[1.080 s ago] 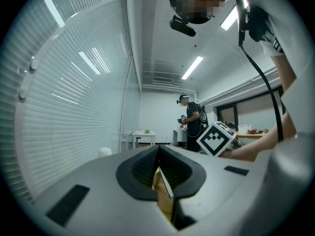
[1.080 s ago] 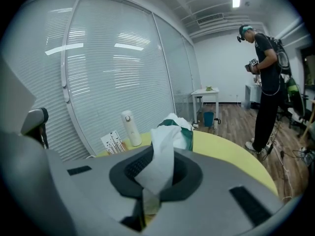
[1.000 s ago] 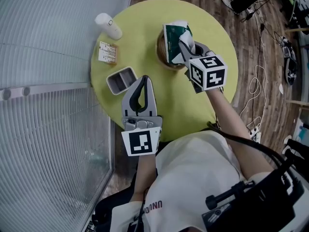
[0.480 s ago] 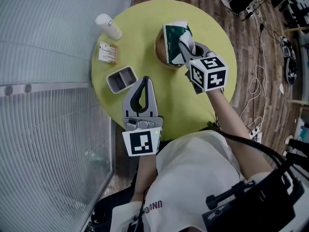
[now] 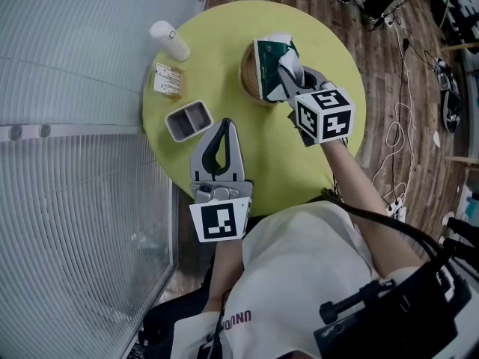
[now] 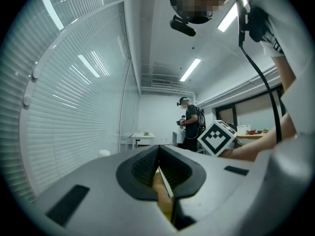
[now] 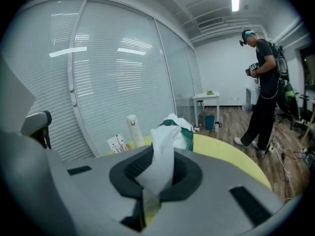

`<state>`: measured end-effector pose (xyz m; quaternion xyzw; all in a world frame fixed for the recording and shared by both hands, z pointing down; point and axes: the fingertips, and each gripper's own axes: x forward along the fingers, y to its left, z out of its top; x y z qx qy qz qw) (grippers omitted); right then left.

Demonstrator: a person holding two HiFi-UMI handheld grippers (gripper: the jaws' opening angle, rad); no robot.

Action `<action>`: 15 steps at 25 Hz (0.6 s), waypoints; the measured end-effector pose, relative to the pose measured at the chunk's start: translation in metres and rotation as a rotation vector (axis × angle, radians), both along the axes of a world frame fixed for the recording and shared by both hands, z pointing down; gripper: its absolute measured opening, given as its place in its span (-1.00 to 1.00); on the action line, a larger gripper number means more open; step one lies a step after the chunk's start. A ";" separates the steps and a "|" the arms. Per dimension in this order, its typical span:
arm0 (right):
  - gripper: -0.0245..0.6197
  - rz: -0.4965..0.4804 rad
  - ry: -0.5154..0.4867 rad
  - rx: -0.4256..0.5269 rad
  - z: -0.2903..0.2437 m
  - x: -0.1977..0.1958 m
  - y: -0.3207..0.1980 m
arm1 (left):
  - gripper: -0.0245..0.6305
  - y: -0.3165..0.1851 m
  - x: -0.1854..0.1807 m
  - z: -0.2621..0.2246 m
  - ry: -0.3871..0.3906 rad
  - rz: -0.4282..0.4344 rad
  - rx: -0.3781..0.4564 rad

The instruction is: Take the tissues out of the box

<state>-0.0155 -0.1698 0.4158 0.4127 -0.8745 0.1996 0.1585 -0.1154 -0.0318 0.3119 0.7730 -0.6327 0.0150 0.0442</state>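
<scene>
A green tissue box (image 5: 269,66) stands tilted on a round wooden base (image 5: 249,90) on the yellow-green table (image 5: 314,36). My right gripper (image 5: 287,67) is at the box's right side, shut on a white tissue (image 5: 283,75) that rises out of the box. In the right gripper view the tissue (image 7: 161,156) stands up between the jaws of that gripper (image 7: 156,176), with the box (image 7: 181,133) just behind. Nearer me, my left gripper (image 5: 222,128) hovers over the table's near side, shut and empty; its jaws (image 6: 160,173) meet in a thin slit.
A white bottle (image 5: 168,40) lies at the table's far left, with a small printed packet (image 5: 167,81) and a grey tray (image 5: 188,123) nearer. Window blinds run along the left. A person (image 7: 262,77) stands on the wooden floor beyond; cables (image 5: 397,133) lie to the right.
Both grippers and the tissue hold their places. Only the feet of the person at the top of the head view have shifted left.
</scene>
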 end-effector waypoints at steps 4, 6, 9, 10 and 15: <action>-0.83 -0.001 -0.003 0.005 -0.002 0.002 0.004 | -0.89 0.003 0.002 -0.001 -0.002 0.002 0.006; -0.83 -0.002 -0.004 0.009 -0.003 0.002 0.005 | -0.89 0.004 0.003 -0.001 -0.003 0.002 0.008; -0.83 -0.005 -0.004 0.012 -0.004 0.002 0.007 | -0.89 0.006 0.003 -0.001 0.001 -0.001 0.010; -0.83 -0.007 -0.004 0.012 -0.003 0.001 0.007 | -0.89 0.006 0.002 -0.001 0.002 -0.003 0.010; -0.83 -0.012 -0.003 0.017 -0.004 0.003 0.010 | -0.89 0.007 0.004 -0.001 0.001 -0.002 0.016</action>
